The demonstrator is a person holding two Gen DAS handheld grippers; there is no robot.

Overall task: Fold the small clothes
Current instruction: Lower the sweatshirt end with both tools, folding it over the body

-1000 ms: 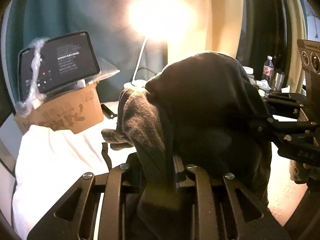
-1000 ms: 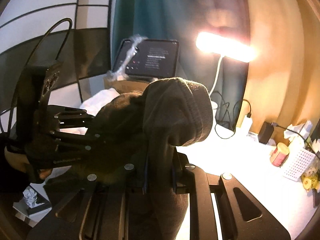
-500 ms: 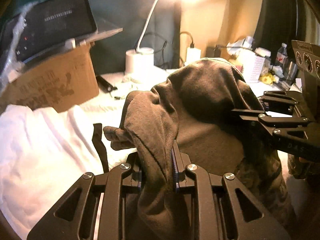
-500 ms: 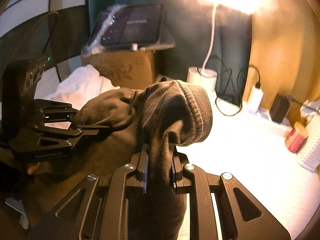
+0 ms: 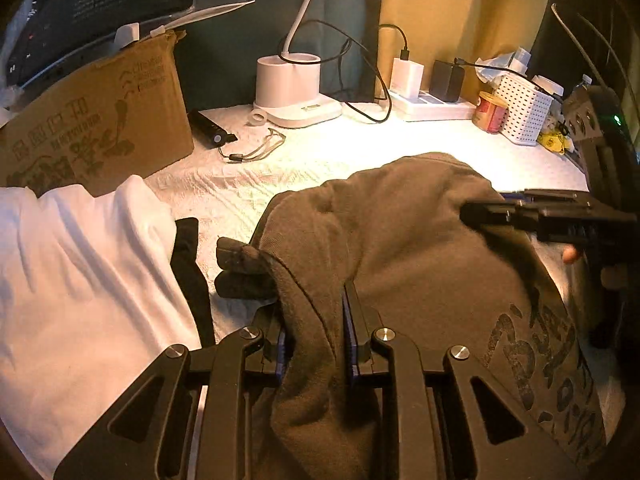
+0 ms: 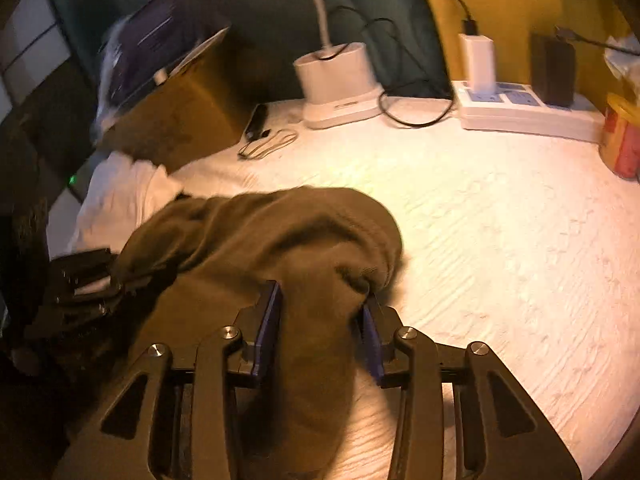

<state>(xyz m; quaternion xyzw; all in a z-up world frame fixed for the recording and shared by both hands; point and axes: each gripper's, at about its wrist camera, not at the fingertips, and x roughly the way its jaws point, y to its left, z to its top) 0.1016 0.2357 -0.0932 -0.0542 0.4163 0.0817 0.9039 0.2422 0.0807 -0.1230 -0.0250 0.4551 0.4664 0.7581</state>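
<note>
A: The brown garment point(image 5: 400, 240) lies at the tabletop's point(image 5: 320, 168) six o'clock. The left tool point(image 5: 316, 336) is clenched on its fold.

B: The right tool point(image 6: 320, 320) has just been opening; cloth sits loosely between unpressed pads. I'd judge: lay the fold flat before releasing.

A: The left view alone shows the print at four o'clock; the right view shows bare tabletop at three.
</note>
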